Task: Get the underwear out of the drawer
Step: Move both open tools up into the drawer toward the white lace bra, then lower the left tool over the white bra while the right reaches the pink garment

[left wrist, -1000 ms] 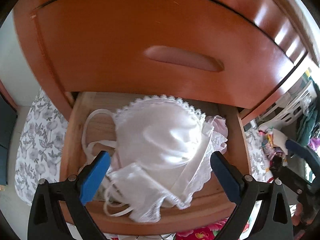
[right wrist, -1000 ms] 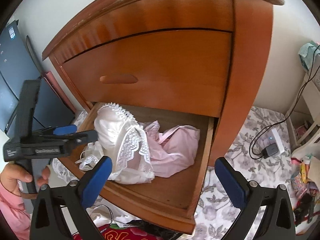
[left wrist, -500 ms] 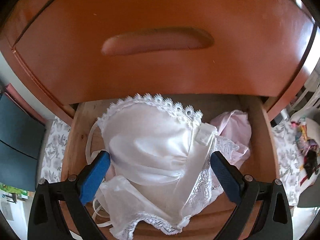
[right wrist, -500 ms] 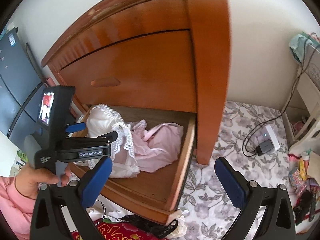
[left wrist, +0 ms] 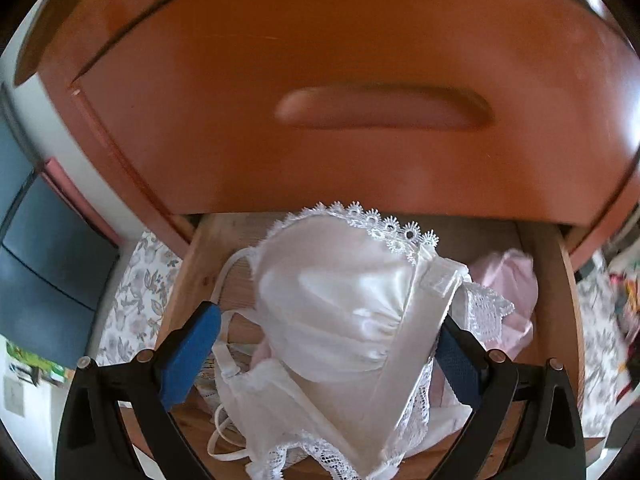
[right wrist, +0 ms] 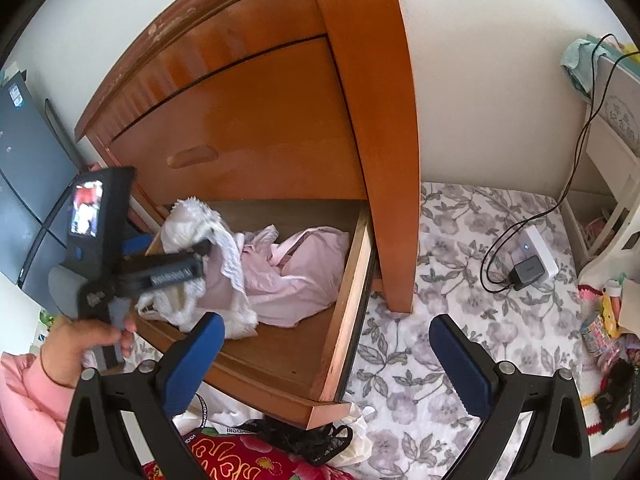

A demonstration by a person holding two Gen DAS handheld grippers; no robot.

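The drawer [right wrist: 344, 312] is pulled out at the bottom of the wooden cabinet [right wrist: 372, 128]. Inside it, at its left end, lies the white bra [left wrist: 340, 312], with a pink garment [right wrist: 304, 276] beside it toward the drawer's right end. The left gripper [left wrist: 320, 344] is down over the drawer with its blue fingers [left wrist: 188, 356] spread wide on either side of the bra, not clamping it. The right gripper [right wrist: 324, 360] is held in front of the drawer's right corner, jaws wide apart and empty, above the floral mat [right wrist: 472, 320]. A hand [right wrist: 80, 344] in a pink sleeve holds the left gripper's handle.
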